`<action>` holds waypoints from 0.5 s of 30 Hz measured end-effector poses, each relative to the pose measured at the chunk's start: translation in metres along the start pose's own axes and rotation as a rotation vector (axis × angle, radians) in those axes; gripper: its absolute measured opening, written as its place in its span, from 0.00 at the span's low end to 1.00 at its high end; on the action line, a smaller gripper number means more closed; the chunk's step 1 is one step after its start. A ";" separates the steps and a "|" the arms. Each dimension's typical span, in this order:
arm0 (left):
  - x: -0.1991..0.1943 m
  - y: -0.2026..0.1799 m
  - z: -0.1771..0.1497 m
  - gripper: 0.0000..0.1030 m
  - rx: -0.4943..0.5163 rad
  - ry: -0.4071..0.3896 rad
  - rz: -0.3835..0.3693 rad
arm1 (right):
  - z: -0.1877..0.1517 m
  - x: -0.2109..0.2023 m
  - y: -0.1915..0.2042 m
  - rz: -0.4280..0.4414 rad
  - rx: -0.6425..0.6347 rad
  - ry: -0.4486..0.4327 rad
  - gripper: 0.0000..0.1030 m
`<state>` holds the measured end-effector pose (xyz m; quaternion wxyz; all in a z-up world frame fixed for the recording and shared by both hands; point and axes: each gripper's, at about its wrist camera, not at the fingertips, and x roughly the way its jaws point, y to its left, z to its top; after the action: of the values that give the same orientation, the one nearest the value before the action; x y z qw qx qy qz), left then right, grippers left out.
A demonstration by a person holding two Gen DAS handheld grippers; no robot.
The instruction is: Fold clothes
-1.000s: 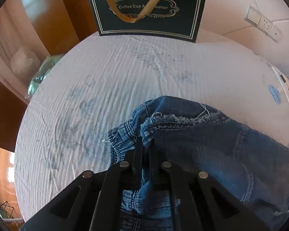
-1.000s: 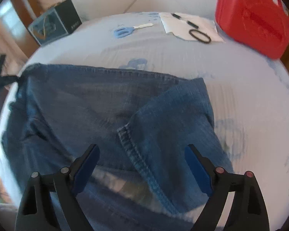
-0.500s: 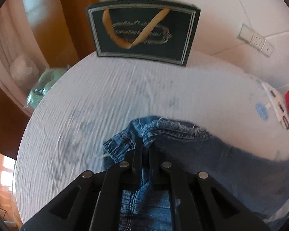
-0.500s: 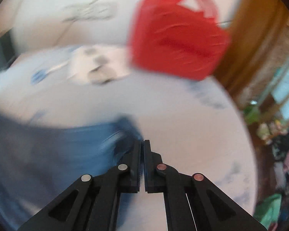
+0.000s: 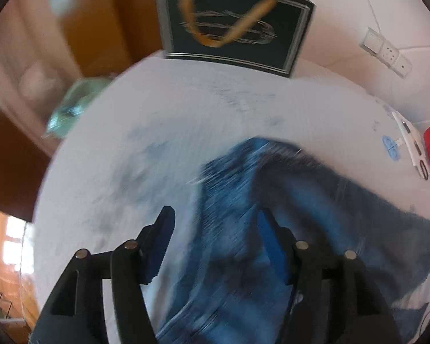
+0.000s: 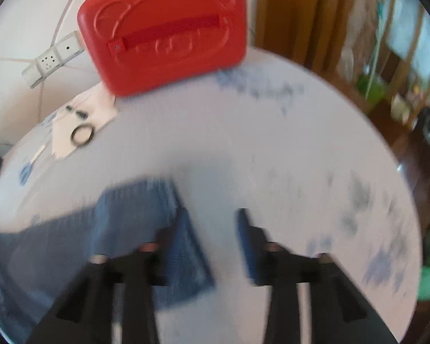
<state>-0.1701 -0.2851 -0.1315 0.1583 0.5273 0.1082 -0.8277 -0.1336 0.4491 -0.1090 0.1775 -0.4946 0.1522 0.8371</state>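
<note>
A pair of blue denim jeans [image 5: 286, 215] lies bunched on the round white-covered table [image 5: 157, 143]. My left gripper [image 5: 215, 223] is open, its jaws wide apart just above the jeans' frayed end, holding nothing. In the right wrist view the other end of the jeans [image 6: 146, 215] lies flat at lower left. My right gripper [image 6: 212, 220] is open over the cloth's corner, with its left finger over the denim and its right finger over bare table. Both views are motion-blurred.
A dark gift bag [image 5: 232, 28] with an orange ribbon stands at the table's far edge. A red plastic case [image 6: 169, 28] stands near the wall by white paper with a black ring [image 6: 82, 135] and blue scissors [image 5: 391, 147]. Wall sockets [image 5: 387, 51] sit behind.
Both grippers were shut on the jeans half a second ago and have opened, letting the cloth drop onto the table. Both views have shifted while moving.
</note>
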 end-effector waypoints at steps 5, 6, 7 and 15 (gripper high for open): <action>-0.009 0.038 -0.065 0.58 -0.029 0.069 0.041 | -0.075 -0.022 -0.015 0.047 0.077 0.060 0.85; -0.007 0.045 -0.079 0.58 -0.043 0.090 0.038 | -0.089 -0.027 -0.019 0.053 0.093 0.070 0.85; -0.005 0.050 -0.094 0.58 -0.064 0.106 0.019 | -0.102 -0.034 -0.024 0.058 0.112 0.079 0.85; -0.002 0.038 -0.151 0.58 -0.070 0.118 -0.038 | -0.170 -0.078 -0.057 0.030 0.208 0.107 0.85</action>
<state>-0.0283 -0.2677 -0.1938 0.1542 0.5673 0.1559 -0.7938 0.0585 0.4157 -0.1242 0.2067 -0.5151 0.2547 0.7919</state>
